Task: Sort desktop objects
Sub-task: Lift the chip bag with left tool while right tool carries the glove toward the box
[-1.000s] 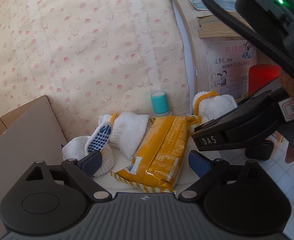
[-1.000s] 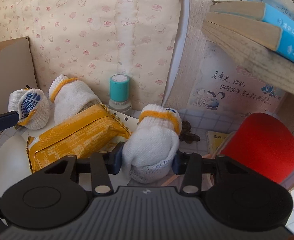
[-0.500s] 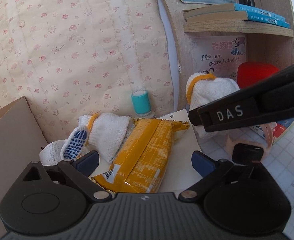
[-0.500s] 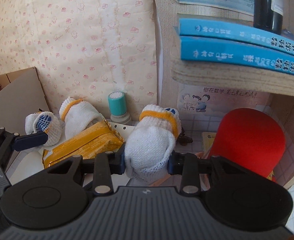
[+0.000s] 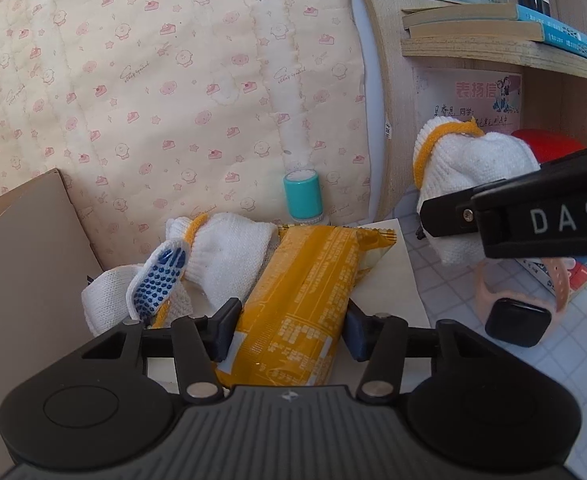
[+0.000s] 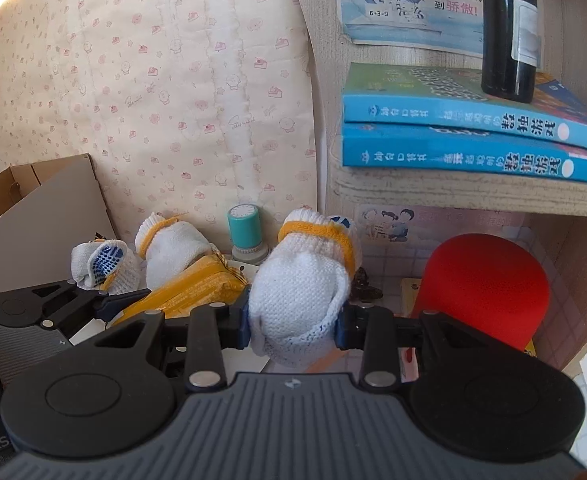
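Both grippers are gripping something at this moment. In the left wrist view, the left gripper (image 5: 289,330) has just been closing its jaws, and now its two blue pads are pressing on the sides of a yellow snack packet (image 5: 305,300). This packet is lying on a white sheet of paper (image 5: 393,276) on the desk, and its far end is pointing toward a small teal stamp (image 5: 302,200) which is standing upright against the patterned cloth (image 5: 173,80) at the back. Just left of the packet, a rolled white glove with a yellow cuff (image 5: 225,260) is lying, touching the packet's edge, and a second glove with blue dots (image 5: 157,284) is lying beside it, near a cardboard box (image 5: 25,260).

In the right wrist view, the right gripper (image 6: 293,324) is clamped on another rolled white glove (image 6: 301,292), which has a yellow band at its top. The left wrist view is showing this glove raised above the desk, in front of the wooden shelf unit (image 5: 389,120). Under it, a pink smartwatch (image 5: 517,316) is lying on the grid-patterned desk mat (image 5: 513,364).

Behind the held glove, a red rounded object (image 6: 485,284) is sitting in the lower shelf compartment. Above it, two blue books (image 6: 473,136) are lying stacked on the shelf board, and a dark bottle (image 6: 509,36) is standing on top of them.
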Available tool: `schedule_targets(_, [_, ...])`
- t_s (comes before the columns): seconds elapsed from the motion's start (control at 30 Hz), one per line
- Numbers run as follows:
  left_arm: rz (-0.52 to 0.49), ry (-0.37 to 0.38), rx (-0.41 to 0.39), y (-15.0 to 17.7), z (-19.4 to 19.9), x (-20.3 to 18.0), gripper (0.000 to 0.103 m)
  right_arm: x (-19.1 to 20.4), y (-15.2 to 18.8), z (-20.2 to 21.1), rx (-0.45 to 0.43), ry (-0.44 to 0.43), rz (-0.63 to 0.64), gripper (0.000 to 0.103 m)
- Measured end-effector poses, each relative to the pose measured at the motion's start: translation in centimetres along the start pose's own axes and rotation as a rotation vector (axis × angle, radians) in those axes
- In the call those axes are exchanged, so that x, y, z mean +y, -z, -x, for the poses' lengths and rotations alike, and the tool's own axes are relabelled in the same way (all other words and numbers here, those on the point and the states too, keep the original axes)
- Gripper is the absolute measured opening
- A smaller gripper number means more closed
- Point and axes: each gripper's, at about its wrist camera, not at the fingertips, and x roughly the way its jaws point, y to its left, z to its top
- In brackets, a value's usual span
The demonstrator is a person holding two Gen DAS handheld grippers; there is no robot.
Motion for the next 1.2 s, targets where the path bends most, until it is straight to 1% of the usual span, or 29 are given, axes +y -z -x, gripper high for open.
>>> schedule_targets(0.2, [0.037, -0.035, -0.021, -0.1, 1.7, 0.5, 0.054, 0.4, 0.8, 0.8, -0.002, -0.002, 0.004, 0.036])
schedule_targets(0.4, [0.081, -0.063, -0.041, 0.2, 4.7, 0.9, 0.053, 1.0, 1.7, 2.5, -0.013, 0.018, 0.019, 0.036])
schedule_targets(0.47, [0.094, -0.061, -0.049, 0.3, 5.8, 1.1, 0.053, 1.2, 2.0, 3.3, -0.020, 0.030, 0.021, 0.036])
schedule_targets(0.63, [0.116, -0.083, -0.069, 0.2, 8.9, 1.2, 0.053, 1.8, 3.1, 5.5, -0.032, 0.030, 0.015, 0.036])
schedule_targets(0.83, [0.129, -0.094, -0.099, 0.5, 12.7, 1.2, 0.053, 3.5, 4.4, 8.3, -0.054, 0.040, 0.017, 0.036])
schedule_targets(1.07, [0.148, -0.125, -0.124, 0.8, 16.8, 1.6, 0.053, 4.9, 5.4, 11.7, -0.084, 0.051, 0.009, 0.036])
schedule_targets(1.2, [0.164, -0.135, -0.146, 0.9, 18.9, 2.2, 0.053, 5.9, 5.6, 13.1, -0.100, 0.041, 0.019, 0.036])
